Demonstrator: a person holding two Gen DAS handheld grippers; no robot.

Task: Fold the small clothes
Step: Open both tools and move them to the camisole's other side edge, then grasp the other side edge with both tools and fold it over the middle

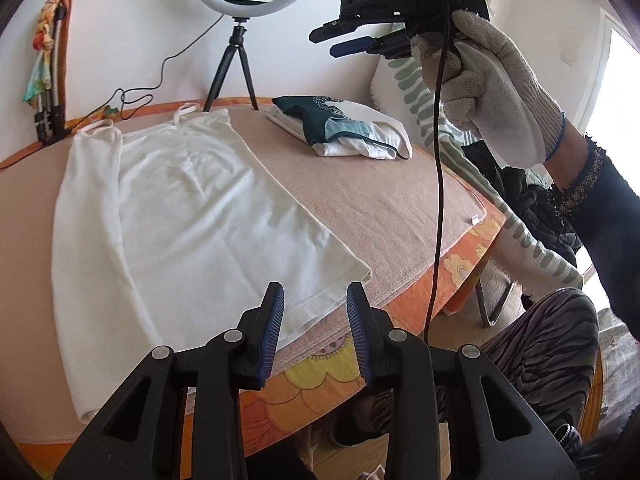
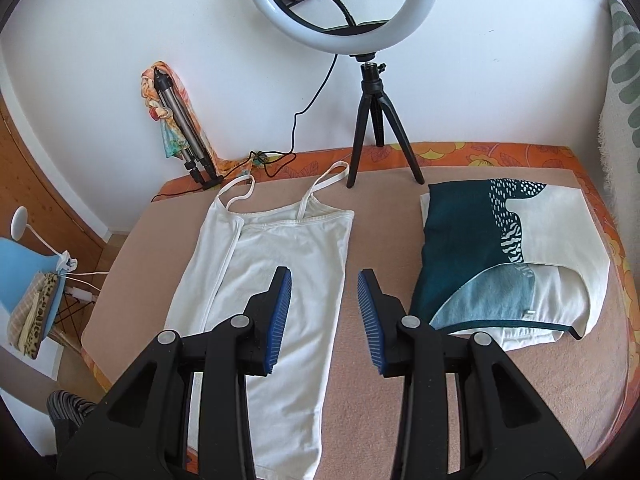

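while both tools hang in the air above the bed, the white camisole (image 2: 264,280) lies flat on the beige blanket (image 2: 380,232), straps toward the wall at 12 o'clock, one long side folded inward over the body. from the right wrist view the right gripper (image 2: 324,312) hovers over the camisole's lower half with its blue-padded jaws wide apart and nothing between them. the left gripper (image 1: 314,328) is likewise spread wide and empty, poised off the near hem at 6 o'clock in its own view. at 3 o'clock of the camisole, well apart from it, sits a folded pile (image 2: 508,264) of teal-and-white clothes. behind, at 12 o'clock, a ring light (image 2: 340,4) on a small black tripod stands at the blanket's edge, its cable trailing toward a bundled tripod (image 2: 180,128) leaning on the wall at 10 o'clock. only the left wrist view shows the person's gloved right hand (image 1: 500,92) gripping the right tool up at 1 o'clock, a black cord (image 1: 438,184) dangling down across the blanket's corner, and striped trousers at 4 o'clock. only the right wrist view shows a blue chair (image 2: 24,276) with a small lamp at 9 o'clock.
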